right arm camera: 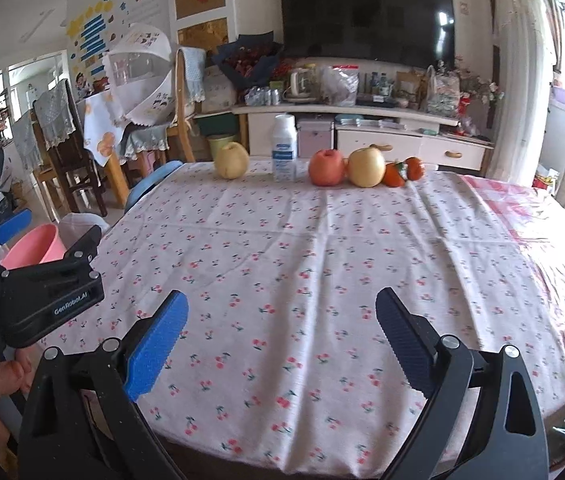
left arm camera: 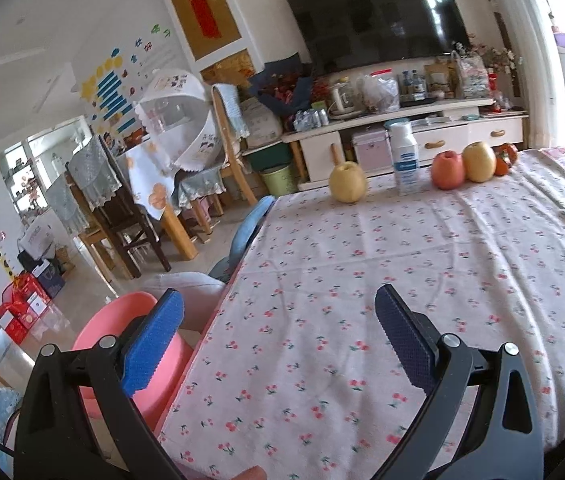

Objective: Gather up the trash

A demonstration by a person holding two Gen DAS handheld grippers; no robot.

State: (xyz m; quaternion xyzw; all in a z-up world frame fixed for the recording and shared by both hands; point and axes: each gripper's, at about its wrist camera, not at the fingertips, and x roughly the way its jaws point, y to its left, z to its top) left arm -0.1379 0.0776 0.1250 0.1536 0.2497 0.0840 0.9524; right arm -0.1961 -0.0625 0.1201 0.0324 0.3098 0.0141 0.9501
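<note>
A pink bin (left arm camera: pixel 98 332) stands on the floor at the table's left edge; it also shows in the right wrist view (right arm camera: pixel 34 246). My left gripper (left arm camera: pixel 278 304) is open and empty, its left finger over the bin and its right finger over the cherry-print tablecloth (left arm camera: pixel 402 248). My right gripper (right arm camera: pixel 282 308) is open and empty above the cloth (right arm camera: pixel 322 240) near the front edge. The left gripper's body (right arm camera: pixel 48 280) shows at the left of the right wrist view. No loose trash is visible on the cloth.
Along the table's far edge stand a yellow pear (right arm camera: pixel 231 160), a white bottle (right arm camera: pixel 284 148), a red apple (right arm camera: pixel 326 168), another pear (right arm camera: pixel 366 168) and small oranges (right arm camera: pixel 404 172). A blue chair (left arm camera: pixel 250 228) stands left of the table. TV cabinet (right arm camera: pixel 362 128) behind.
</note>
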